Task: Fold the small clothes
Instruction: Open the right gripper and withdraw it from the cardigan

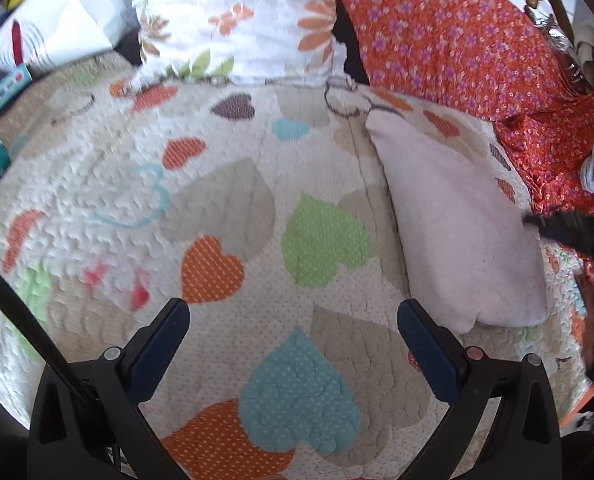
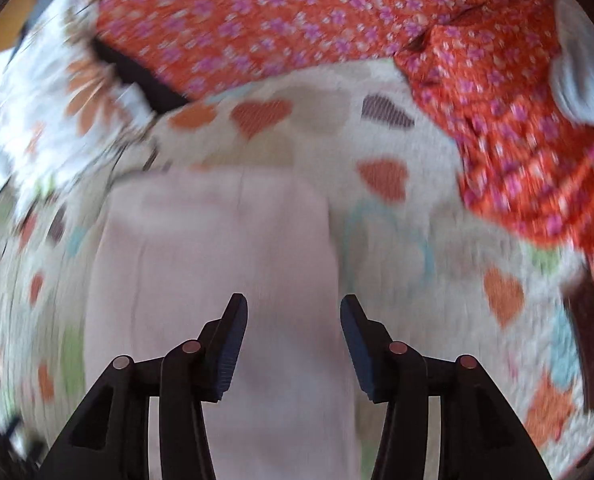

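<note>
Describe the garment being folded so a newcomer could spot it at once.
Start from the heart-patterned quilt covering the bed. On its right side, just short of the orange flowered fabric, lies the pale pink cloth, folded flat. It is the only plain, unpatterned piece there.

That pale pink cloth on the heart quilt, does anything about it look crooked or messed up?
Nothing stands out. The pale pink cloth lies flat and folded on the heart quilt, edges fairly even, no spill or tear visible. The right-wrist view is motion-blurred, so fine detail there is uncertain.
</note>
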The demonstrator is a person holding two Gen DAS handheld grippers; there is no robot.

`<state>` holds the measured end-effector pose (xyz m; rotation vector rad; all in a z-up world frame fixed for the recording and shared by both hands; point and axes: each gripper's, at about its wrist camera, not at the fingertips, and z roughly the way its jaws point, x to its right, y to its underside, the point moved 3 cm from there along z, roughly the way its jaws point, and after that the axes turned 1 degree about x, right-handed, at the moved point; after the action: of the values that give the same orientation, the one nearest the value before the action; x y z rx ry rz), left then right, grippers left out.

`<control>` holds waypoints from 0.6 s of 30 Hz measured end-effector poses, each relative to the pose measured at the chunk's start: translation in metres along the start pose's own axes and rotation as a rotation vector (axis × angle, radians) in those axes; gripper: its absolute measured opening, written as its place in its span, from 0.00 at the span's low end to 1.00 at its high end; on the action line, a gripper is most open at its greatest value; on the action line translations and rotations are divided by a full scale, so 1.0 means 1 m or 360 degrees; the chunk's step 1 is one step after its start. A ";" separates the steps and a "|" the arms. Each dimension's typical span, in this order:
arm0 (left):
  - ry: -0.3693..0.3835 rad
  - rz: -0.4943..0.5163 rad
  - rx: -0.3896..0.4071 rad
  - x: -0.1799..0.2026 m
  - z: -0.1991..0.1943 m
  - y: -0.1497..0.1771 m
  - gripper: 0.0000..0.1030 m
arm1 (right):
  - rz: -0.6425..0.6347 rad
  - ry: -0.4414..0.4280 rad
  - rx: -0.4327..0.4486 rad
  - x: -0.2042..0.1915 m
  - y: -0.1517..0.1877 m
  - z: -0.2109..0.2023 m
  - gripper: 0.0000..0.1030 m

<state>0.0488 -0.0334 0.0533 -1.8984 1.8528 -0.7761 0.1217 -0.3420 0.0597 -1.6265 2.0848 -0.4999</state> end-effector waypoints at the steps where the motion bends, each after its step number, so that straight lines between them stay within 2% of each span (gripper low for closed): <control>1: -0.0030 0.0030 0.0051 0.002 -0.006 0.001 1.00 | -0.0018 -0.0013 -0.0008 0.000 0.016 -0.008 0.53; 5: -0.0145 0.0181 0.0288 0.016 -0.030 0.011 1.00 | -0.0126 -0.0007 0.0034 -0.007 0.077 -0.038 0.61; 8: -0.0202 0.0288 0.0449 0.025 -0.050 0.019 1.00 | -0.0173 0.0024 0.0099 -0.007 0.107 -0.052 0.64; 11: -0.0207 0.0301 0.0590 0.028 -0.074 0.027 1.00 | -0.0112 0.0041 0.0114 -0.003 0.119 -0.056 0.64; 13: -0.0173 0.0258 0.0662 0.028 -0.090 0.030 1.00 | -0.0074 0.0001 0.0162 -0.003 0.119 -0.061 0.64; 15: -0.0139 0.0207 0.0690 0.027 -0.101 0.034 1.00 | -0.0089 0.0050 0.0204 -0.004 0.118 -0.064 0.66; 18: -0.0122 0.0159 0.0665 0.025 -0.103 0.041 1.00 | -0.0094 0.0095 0.0214 -0.006 0.118 -0.062 0.66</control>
<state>-0.0474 -0.0494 0.1114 -1.5394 1.5758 -0.9549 -0.0064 -0.3075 0.0493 -1.6172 2.0034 -0.7014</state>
